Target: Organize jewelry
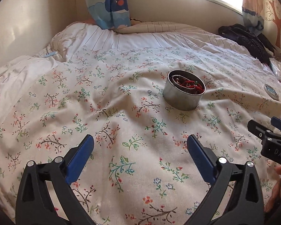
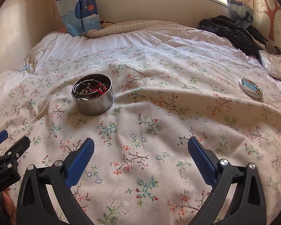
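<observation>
A round metal tin [image 1: 183, 94] stands open on the floral bedspread, holding red beads, dark beads and metal bangles [image 1: 189, 84]. It also shows in the right wrist view [image 2: 93, 101], with the jewelry [image 2: 92, 90] inside. Its round lid [image 2: 250, 91] with a blue picture lies flat to the right, also seen in the left wrist view [image 1: 271, 91]. My left gripper [image 1: 140, 146] is open and empty, well short of the tin. My right gripper [image 2: 140, 146] is open and empty, between tin and lid, short of both.
The floral bedspread [image 2: 159, 123] is wrinkled and covers the bed. A black jacket [image 2: 232, 31] lies at the far right corner. Whale-print curtains [image 2: 78, 9] hang by the window. The right gripper shows at the left wrist view's right edge [image 1: 271, 136].
</observation>
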### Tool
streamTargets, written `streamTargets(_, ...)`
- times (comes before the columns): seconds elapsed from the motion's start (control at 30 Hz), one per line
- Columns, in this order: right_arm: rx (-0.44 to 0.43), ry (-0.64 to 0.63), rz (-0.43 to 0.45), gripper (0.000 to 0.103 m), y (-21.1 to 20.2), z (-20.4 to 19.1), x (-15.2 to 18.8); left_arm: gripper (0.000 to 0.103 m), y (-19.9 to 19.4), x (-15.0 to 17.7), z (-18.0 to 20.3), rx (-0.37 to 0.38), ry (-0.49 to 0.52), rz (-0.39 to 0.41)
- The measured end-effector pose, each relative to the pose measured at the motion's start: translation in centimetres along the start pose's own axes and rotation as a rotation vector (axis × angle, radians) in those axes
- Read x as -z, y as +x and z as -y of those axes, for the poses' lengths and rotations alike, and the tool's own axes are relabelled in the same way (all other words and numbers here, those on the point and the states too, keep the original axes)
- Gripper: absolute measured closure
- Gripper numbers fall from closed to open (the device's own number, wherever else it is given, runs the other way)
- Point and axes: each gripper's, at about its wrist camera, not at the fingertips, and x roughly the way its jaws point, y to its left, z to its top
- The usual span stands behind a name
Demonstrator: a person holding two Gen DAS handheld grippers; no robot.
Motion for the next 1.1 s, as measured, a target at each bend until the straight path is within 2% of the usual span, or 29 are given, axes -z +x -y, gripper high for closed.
streamTargets(0.1, -0.005, 0.0, -0.002, 0.007, -0.8, 0.0, 0.4, 0.007, -1.2, 0.2, 0.3, 0.013, 0.011, 0.028)
streamTargets(0.33, -0.026, -0.038, 0.063, 0.007, -3.0, -0.6, 0.6, 0.007, -3.5, 0.7, 1.7, 0.0, 0.08, 0.091)
streamTargets(0.57, -0.028, 0.044, 0.059, 0.007, -2.9, 1.1, 0.5, 0.007, -4.6, 0.8, 2.6, -0.009, 0.119, 0.124)
streamTargets(0.77, -0.015, 0.088, 0.062, 0.007, -3.0, 2.0, 0.6, 0.007, -5.0, 1.0, 2.5, -0.008, 0.108, 0.134)
streamTargets(0.9, 0.001, 0.068, 0.064, 0.007, -3.0, 1.6, 0.5, 0.007, -5.3, 1.0, 2.3, -0.01, 0.098, 0.139)
streamTargets(1.1, 0.014, 0.03, 0.062, 0.007, -2.7, 0.8, 0.4, 0.007, -5.0, 0.7, 1.1, 0.033, 0.045, 0.11)
